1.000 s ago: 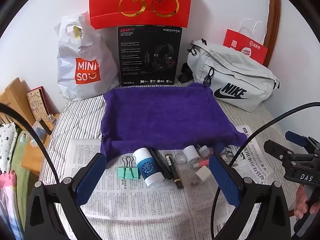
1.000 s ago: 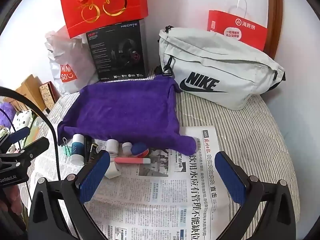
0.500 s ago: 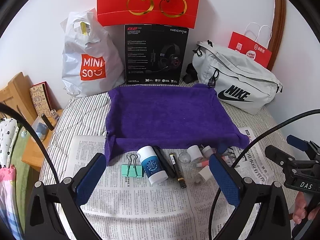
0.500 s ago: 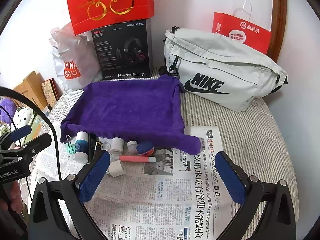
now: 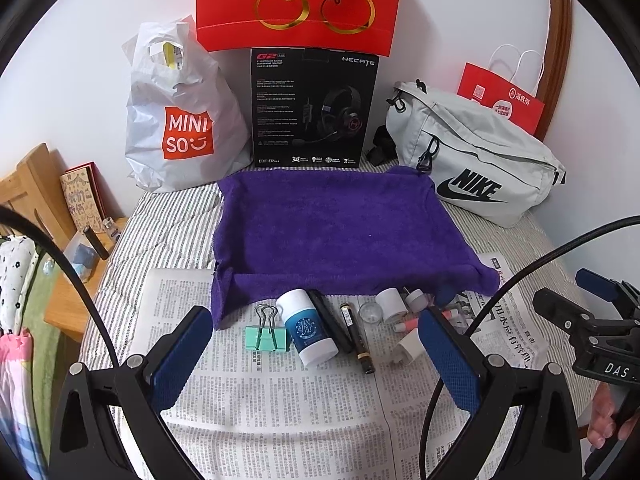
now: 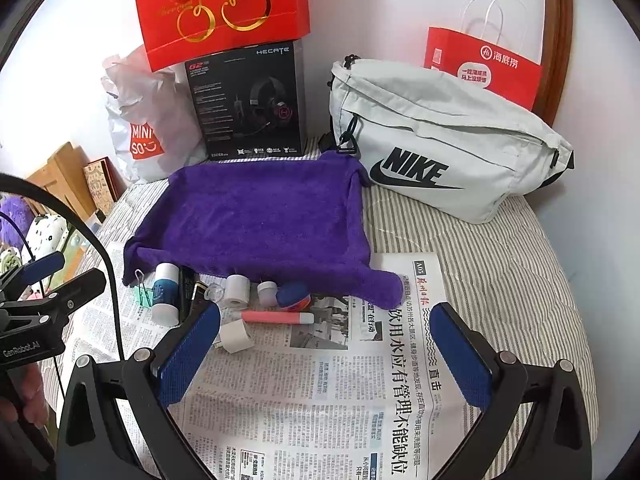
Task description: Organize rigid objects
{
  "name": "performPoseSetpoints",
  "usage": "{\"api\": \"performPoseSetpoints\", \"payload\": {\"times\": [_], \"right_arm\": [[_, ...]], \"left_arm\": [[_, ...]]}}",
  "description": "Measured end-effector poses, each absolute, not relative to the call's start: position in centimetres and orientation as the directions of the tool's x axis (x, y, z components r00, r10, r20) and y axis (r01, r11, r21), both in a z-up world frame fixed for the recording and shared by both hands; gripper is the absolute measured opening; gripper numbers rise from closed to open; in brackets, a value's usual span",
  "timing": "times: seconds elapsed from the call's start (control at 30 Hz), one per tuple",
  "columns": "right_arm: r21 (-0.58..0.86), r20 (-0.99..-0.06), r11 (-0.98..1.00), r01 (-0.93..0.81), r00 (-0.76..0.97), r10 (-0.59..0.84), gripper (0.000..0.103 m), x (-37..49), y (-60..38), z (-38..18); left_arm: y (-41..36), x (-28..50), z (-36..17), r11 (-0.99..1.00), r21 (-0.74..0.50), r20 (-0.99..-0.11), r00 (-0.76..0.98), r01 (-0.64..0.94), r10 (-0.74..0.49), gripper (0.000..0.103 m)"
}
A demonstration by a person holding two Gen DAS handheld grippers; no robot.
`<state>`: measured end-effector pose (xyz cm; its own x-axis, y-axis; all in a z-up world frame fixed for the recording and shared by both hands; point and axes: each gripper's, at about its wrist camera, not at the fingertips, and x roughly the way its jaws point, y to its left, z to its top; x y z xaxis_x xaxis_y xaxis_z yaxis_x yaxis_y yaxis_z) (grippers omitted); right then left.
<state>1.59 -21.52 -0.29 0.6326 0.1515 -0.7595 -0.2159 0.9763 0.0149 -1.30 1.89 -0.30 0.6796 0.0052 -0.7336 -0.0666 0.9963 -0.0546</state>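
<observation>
A row of small items lies on newspaper (image 5: 280, 400) along the near edge of a purple towel (image 5: 340, 224): a green binder clip (image 5: 267, 336), a white-and-blue bottle (image 5: 308, 332), a dark pen (image 5: 356, 336), a small white jar (image 5: 390, 300), a white plug (image 5: 410, 346) and a pink tube (image 6: 276, 317). My left gripper (image 5: 316, 360) is open and empty, just in front of the row. My right gripper (image 6: 324, 356) is open and empty, over the newspaper to the right of the items.
Behind the towel stand a white Miniso bag (image 5: 180, 120), a black headset box (image 5: 312, 108), a red gift bag (image 5: 296, 0) and a grey Nike bag (image 5: 476, 160). A wooden bedside shelf (image 5: 36, 184) is at the left. The striped bed (image 6: 500, 264) continues right.
Both grippers have drawn back and risen a little, so the scene sits slightly farther and lower in view. Both stay open; no item has moved.
</observation>
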Motion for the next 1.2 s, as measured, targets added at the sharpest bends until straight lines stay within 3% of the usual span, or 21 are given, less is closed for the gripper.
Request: {"api": "performPoseSetpoints", "payload": {"times": [1.2], "right_arm": [[0.026,-0.755,0.975,-0.221,0.635,0.164,0.103,1.29,-21.62,0.01]], "left_arm": [[1.29,-1.36,-0.49,0.997,-0.044,-0.742,0.671,-0.059,0.007,0.103]]}}
